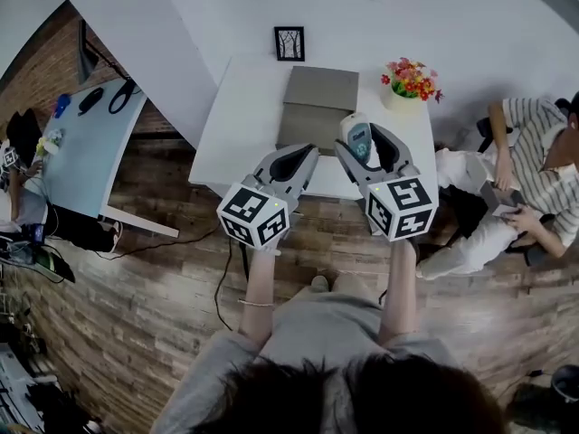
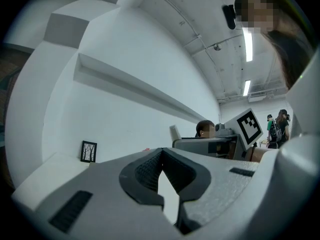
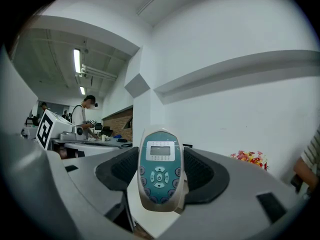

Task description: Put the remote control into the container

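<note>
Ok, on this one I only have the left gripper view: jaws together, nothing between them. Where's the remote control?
Observer: The right hand-held gripper is shut on the remote control, which stands upright with its buttons facing that gripper's camera.
Reviewer: Is the container in sight anywhere?
Observer: Yes, the head view shows a grey container on the white table.
Reviewer: Is the remote inside it yet?
Observer: No. In the head view it is held just right of the container, apparently above the table's near part.

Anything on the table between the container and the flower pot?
Nothing: only bare white table separates the grey container from the flower pot, seen in the head view.
</note>
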Action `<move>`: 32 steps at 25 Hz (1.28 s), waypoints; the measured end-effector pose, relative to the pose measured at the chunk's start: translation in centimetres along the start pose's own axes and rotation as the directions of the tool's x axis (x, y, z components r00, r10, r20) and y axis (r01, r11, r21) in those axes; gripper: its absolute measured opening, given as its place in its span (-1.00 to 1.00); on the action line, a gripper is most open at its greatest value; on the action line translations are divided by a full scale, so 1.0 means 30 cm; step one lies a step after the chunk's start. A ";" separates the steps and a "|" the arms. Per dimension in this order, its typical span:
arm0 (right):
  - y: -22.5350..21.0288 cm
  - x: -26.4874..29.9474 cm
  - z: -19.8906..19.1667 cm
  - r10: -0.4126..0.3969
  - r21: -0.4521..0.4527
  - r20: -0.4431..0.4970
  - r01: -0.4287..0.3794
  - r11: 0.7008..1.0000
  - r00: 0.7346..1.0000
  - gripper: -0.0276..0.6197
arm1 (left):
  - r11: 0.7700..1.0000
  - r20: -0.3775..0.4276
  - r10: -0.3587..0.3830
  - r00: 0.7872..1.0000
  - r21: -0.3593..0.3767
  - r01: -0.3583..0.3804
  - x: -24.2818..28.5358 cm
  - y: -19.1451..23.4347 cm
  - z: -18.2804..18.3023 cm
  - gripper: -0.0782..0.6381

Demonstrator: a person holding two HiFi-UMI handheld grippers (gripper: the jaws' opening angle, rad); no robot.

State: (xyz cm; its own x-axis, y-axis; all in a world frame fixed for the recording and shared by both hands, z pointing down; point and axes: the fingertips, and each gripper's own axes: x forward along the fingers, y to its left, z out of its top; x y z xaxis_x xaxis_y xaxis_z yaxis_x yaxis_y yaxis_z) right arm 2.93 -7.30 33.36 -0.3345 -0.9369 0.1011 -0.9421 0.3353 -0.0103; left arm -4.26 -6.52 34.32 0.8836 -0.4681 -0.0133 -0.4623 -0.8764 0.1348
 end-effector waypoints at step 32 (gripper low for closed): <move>-0.257 0.409 -0.047 0.165 -0.011 -0.090 -0.166 0.986 0.982 -0.05 | 0.989 -0.012 0.138 0.990 -0.055 -0.139 0.251 0.357 -0.033 -0.77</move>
State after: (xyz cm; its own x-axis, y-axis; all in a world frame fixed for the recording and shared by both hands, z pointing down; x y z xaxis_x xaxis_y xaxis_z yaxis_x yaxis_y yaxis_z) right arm 6.14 -21.23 36.09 -0.4816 -0.8562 0.1872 -0.8730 0.4875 -0.0165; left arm -2.48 -19.31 36.63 0.8119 -0.5836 0.0175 -0.5758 -0.7954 0.1894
